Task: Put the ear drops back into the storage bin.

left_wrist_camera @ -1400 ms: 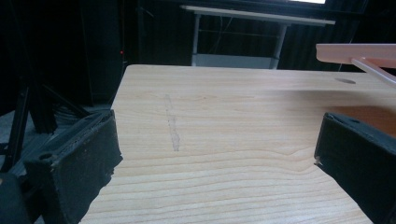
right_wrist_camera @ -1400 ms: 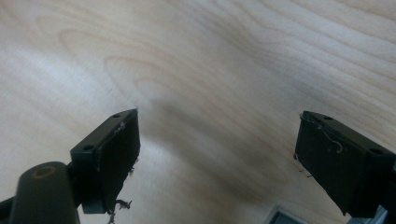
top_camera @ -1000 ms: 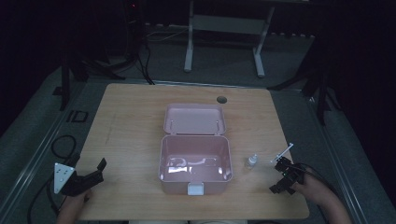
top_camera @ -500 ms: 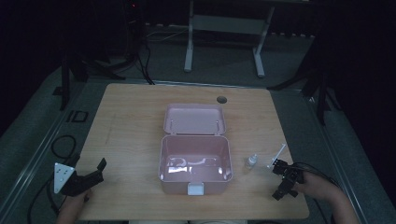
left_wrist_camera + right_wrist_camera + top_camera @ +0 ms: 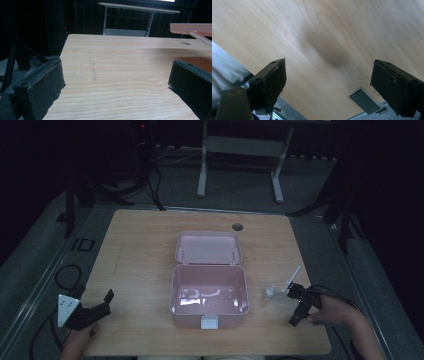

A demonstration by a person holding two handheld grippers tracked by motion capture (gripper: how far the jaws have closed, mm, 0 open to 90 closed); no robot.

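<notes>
From the high view, a pink box (image 5: 209,297) sits near the middle of the wooden worktop (image 5: 140,250), its lid (image 5: 208,248) lying open on the far side. Just right of the box stands a small clear bottle (image 5: 269,293), with a thin white stick (image 5: 293,277) beside it. The left tongs (image 5: 100,304) rest at the near left edge, jaws spread and empty. The right tongs (image 5: 299,306) hover at the near right, close to the bottle and stick but holding nothing.

In the left gripper view, the left tongs (image 5: 115,82) gape wide over bare wood, with the pink lid's edge (image 5: 192,28) at upper right.

In the right gripper view, the right tongs (image 5: 328,85) stand wide apart above blurred wood grain and the worktop's edge.
</notes>
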